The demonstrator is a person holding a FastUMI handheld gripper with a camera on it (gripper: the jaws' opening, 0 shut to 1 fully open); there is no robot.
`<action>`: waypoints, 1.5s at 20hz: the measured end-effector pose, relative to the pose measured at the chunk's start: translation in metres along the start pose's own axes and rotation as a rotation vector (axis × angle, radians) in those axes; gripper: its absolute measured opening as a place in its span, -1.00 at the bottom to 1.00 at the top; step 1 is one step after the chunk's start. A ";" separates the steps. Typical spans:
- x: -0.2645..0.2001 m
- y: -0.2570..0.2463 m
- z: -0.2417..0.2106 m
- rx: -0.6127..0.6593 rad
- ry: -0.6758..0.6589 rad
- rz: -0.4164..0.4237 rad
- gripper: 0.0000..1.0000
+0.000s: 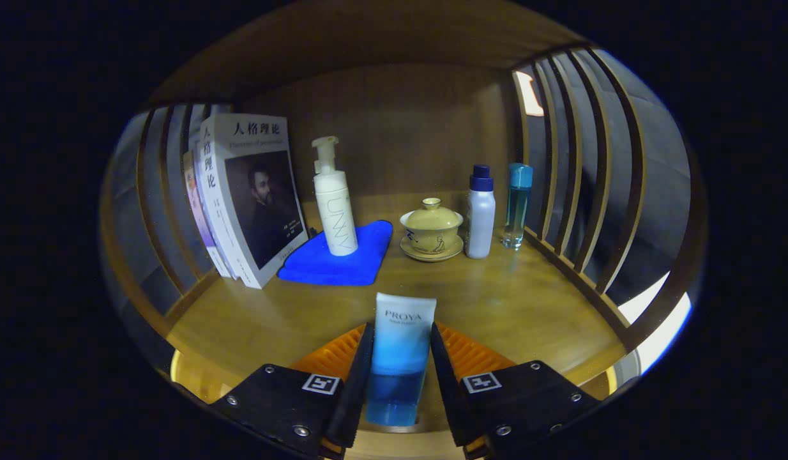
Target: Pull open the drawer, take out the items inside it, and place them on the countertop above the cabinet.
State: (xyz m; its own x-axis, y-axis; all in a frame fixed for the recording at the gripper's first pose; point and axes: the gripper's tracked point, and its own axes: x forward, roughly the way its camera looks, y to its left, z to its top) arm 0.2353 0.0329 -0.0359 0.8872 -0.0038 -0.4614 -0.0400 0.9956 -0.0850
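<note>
We hold blue tube (400,354) pinched between both fingers (359,377) of gripper (400,377), above bench (509,306) (wooden top), not yet set down; drawer contents unknown, we judge placing remains

Gripper (400,358) is held level, pointed forward. Both fingers (359,377) are closed inward and pressed on the flanks of a blue-white tube (401,345), which is gripped upright between them.

Hand-held gripper (400,358) clamps blue tube (401,345) upright above wooden countertop (522,300).
</note>
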 end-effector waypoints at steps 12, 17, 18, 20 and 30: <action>-0.121 0.013 0.028 -0.014 -0.323 0.013 0.89; -0.153 0.015 0.006 -0.046 -0.355 0.036 0.89; -0.160 0.015 0.002 -0.047 -0.359 0.037 0.89; -0.171 0.017 -0.010 -0.033 -0.371 0.043 0.89; -0.213 0.024 -0.075 -0.028 -0.377 0.059 0.89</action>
State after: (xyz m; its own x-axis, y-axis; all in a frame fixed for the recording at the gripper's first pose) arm 0.0114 0.0505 -0.0056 0.9895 0.0939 -0.1096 -0.1045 0.9900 -0.0947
